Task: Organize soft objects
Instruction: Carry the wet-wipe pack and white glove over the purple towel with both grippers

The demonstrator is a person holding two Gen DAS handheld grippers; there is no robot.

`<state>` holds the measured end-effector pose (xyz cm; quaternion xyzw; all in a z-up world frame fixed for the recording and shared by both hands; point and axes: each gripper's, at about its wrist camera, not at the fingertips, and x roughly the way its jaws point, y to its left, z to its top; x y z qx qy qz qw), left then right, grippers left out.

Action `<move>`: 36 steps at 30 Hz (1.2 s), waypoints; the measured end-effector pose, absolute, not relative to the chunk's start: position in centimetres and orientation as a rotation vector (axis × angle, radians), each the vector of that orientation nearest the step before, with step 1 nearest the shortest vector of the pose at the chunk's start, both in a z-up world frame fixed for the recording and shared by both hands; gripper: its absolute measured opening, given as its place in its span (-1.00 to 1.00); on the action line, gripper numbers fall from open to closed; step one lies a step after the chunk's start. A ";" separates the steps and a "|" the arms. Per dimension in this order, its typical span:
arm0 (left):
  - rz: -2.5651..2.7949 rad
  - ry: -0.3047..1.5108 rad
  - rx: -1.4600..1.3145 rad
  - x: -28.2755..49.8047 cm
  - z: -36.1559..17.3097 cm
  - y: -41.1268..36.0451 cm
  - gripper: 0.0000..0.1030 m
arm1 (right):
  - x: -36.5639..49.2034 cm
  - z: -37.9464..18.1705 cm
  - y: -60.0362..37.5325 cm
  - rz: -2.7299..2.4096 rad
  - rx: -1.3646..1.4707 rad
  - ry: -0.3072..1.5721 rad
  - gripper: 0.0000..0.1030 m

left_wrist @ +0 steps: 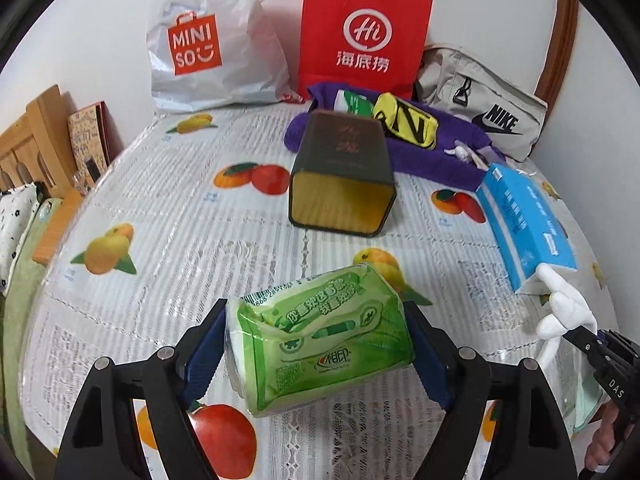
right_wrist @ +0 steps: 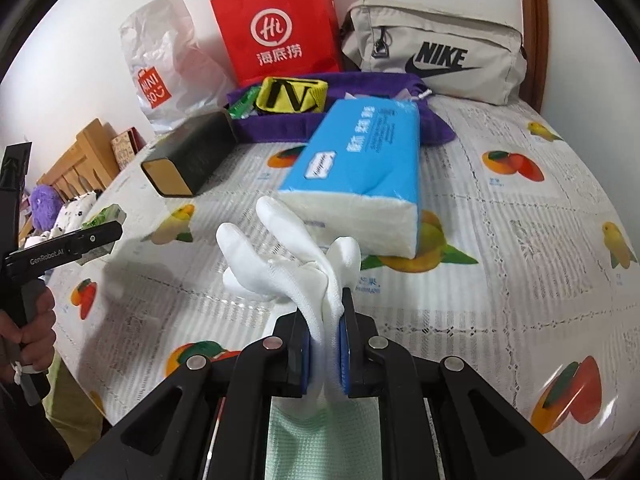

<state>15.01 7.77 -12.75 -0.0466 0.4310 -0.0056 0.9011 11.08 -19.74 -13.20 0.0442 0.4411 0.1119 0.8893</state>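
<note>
My left gripper (left_wrist: 316, 344) is shut on a green tissue pack (left_wrist: 324, 340) and holds it above the table. My right gripper (right_wrist: 324, 340) is shut on a white glove (right_wrist: 288, 256), whose fingers stick out forward; the glove also shows at the right of the left wrist view (left_wrist: 560, 304). A blue tissue pack (right_wrist: 360, 176) lies just beyond the glove. A dark tin (left_wrist: 340, 176) lies on its side mid-table. Behind it a purple cloth (left_wrist: 436, 160) carries a yellow pouch (left_wrist: 404, 124) and a small green packet (left_wrist: 352, 104).
A white Miniso bag (left_wrist: 208, 36), a red paper bag (left_wrist: 364, 28) and a grey Nike bag (left_wrist: 488, 108) stand along the wall at the back. The table has a fruit-print cloth (left_wrist: 160, 208). A wooden chair (left_wrist: 36, 136) stands at the left.
</note>
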 end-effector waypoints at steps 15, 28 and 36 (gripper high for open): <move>-0.043 0.846 -0.105 16.1 -8.8 6.8 0.59 | 11.5 -9.1 -19.6 0.254 0.052 0.865 -0.78; -0.057 0.811 -0.082 19.8 -5.7 6.0 0.59 | 15.4 -5.8 -19.8 0.285 0.071 0.807 -0.78; -0.061 0.804 -0.072 23.5 -4.2 5.6 0.59 | 19.9 -5.0 -19.8 0.283 0.062 0.801 -0.78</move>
